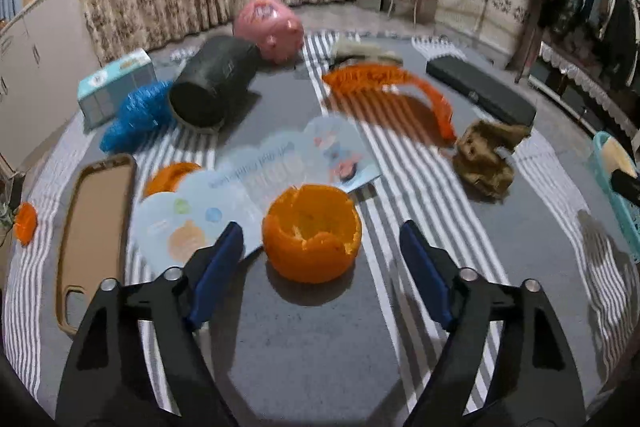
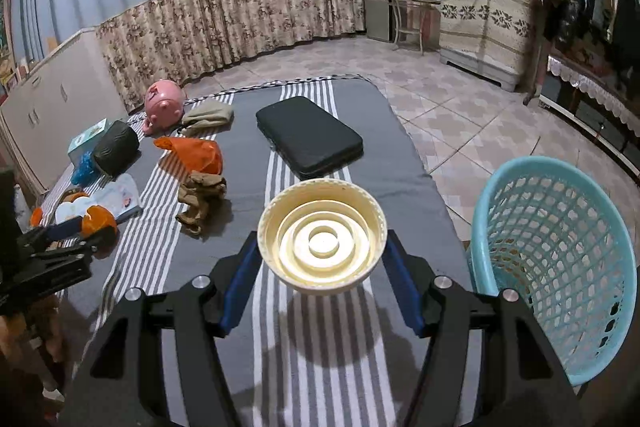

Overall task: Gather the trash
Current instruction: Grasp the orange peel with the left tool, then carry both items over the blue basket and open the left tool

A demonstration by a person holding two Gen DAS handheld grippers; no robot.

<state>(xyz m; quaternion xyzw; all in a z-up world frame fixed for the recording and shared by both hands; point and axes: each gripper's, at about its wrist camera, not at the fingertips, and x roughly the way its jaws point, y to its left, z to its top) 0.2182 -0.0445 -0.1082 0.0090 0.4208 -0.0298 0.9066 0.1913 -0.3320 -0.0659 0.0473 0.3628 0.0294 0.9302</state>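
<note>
Fingers first: the left gripper has its blue pads spread either side of the orange peel cup, neither pad pressing on it, a gap showing on both sides. The peel sits dead ahead between the fingertips, hollow side up, round enough that no long axis matters; the jaws only need to come in squarely across it. Over on the other hand, the right gripper is pinching a cream plastic lid by its rim, carried clear above the cloth with its shadow underneath.

Now the relation that counts: the turquoise mesh basket stands just off the table's edge to the right of the held lid, so the right hand is plainly the nearer one to the bin, and the left hand is the one sitting on the peel. In the left view the basket only peeks in at the far right edge.

More scraps lie around: a second peel piece beside a leaflet, a small orange bit at the far left, an orange plastic bag further back, and a brown crumpled thing that may be cloth; the blur makes that hard to call.

The surface is a grey cloth with white stripes, soft looking. Beyond it, tiled floor, floral curtains and a clothes rail.
</note>
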